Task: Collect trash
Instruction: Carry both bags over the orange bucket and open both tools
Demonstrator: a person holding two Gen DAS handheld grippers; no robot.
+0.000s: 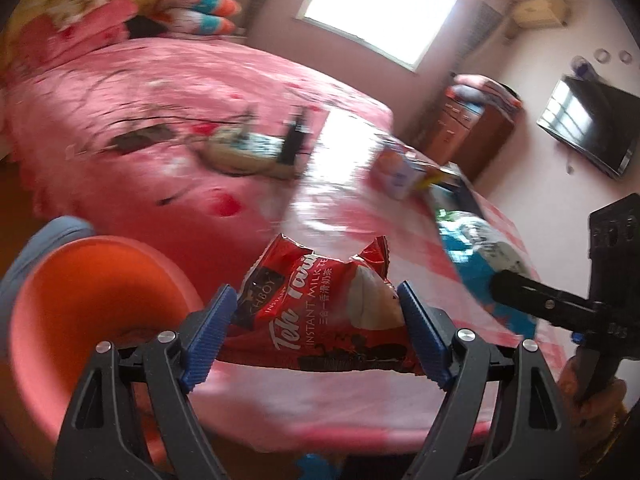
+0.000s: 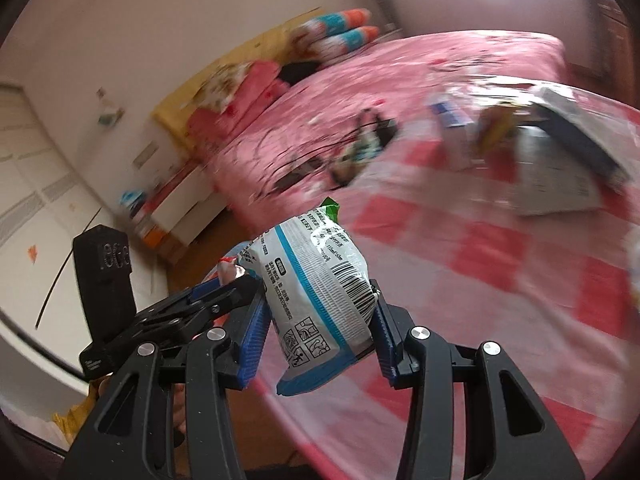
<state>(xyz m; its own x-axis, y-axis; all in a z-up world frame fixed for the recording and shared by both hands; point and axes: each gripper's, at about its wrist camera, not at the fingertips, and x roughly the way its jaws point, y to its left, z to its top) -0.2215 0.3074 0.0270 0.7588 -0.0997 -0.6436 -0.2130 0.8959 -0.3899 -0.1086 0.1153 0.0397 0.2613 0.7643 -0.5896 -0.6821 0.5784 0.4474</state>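
Left gripper (image 1: 316, 316): blue pads pinching a red milk-tea sachet (image 1: 320, 304) above the table edge; right gripper (image 2: 320, 328): clamped on a white-and-blue wrapper (image 2: 320, 292); orange bin (image 1: 92, 320) at lower left, contents indistinct; checked tablecloth (image 2: 500, 260) carrying blurred cartons (image 2: 452, 120) and a grey box (image 2: 560, 176); pink bed (image 1: 180, 92) behind.
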